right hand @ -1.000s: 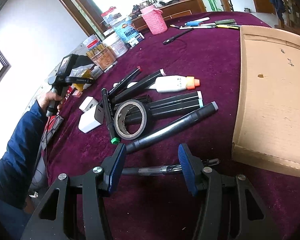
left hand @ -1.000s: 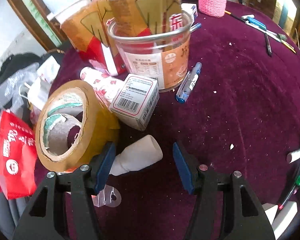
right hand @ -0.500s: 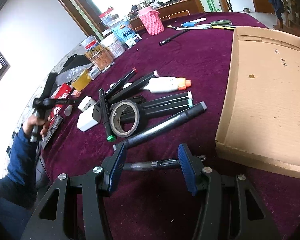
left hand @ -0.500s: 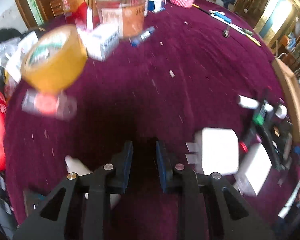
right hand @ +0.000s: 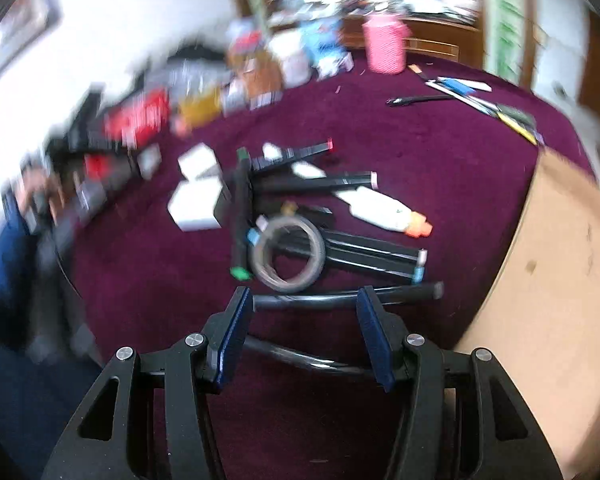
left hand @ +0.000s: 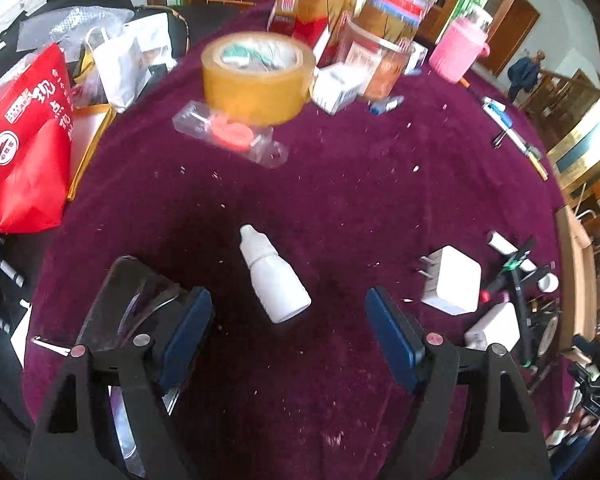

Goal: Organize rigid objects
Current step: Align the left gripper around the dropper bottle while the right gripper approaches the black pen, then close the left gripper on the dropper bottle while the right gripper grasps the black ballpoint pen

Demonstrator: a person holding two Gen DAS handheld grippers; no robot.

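A small white dropper bottle [left hand: 274,276] lies on the maroon cloth [left hand: 340,184], just ahead of my left gripper [left hand: 290,332]. That gripper's jaws are opening wide and the pads stand clear of the bottle on both sides. In the right wrist view, which is blurred, my right gripper [right hand: 305,334] hangs over a dark pen [right hand: 300,356] that runs crosswise behind its fingers. A dark marker [right hand: 340,296] crosses at the tips. These jaws are closing slightly, with no pad pressing on anything.
A yellow tape roll [left hand: 258,76], a clear blister pack [left hand: 228,132], a jar [left hand: 380,60] and a pink cup [left hand: 458,50] crowd the far side. White chargers [left hand: 454,284], markers, a grey tape ring [right hand: 286,254] and a glue bottle [right hand: 384,210] lie mid-table. A cardboard tray [right hand: 560,280] sits right.
My left gripper swung away from the tape roll, nearly shut, then spread wide; the white bottle now lies free ahead of it. The right gripper rose and rolled over the pen.
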